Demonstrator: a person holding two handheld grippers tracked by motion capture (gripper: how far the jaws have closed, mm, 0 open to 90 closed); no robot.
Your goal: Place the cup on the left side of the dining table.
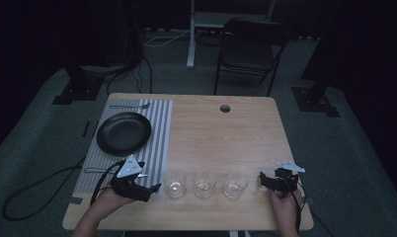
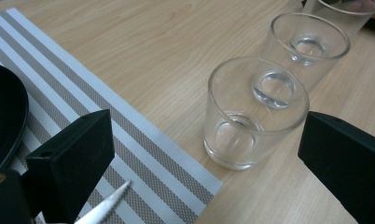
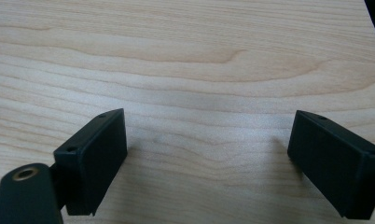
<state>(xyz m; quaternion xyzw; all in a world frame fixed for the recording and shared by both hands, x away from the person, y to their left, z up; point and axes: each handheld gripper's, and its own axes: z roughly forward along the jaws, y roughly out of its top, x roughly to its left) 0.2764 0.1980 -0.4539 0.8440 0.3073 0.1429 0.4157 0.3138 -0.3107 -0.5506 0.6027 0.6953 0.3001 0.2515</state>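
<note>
Counting three clear round drinking glasses (image 1: 205,183) in a row near the front edge of the pale wooden table (image 1: 226,133), one black round plate (image 1: 123,132) on one grey-striped placemat (image 1: 130,143), two grippers. Left gripper (image 2: 209,154): jaws apart, aimed at the nearest glass (image 2: 251,116), not touching. Right gripper (image 3: 209,158): jaws apart over bare wood. Seen close in the left gripper view: a serrated knife tip (image 2: 108,203); from above, a fork (image 1: 130,105) beyond the plate.
</note>
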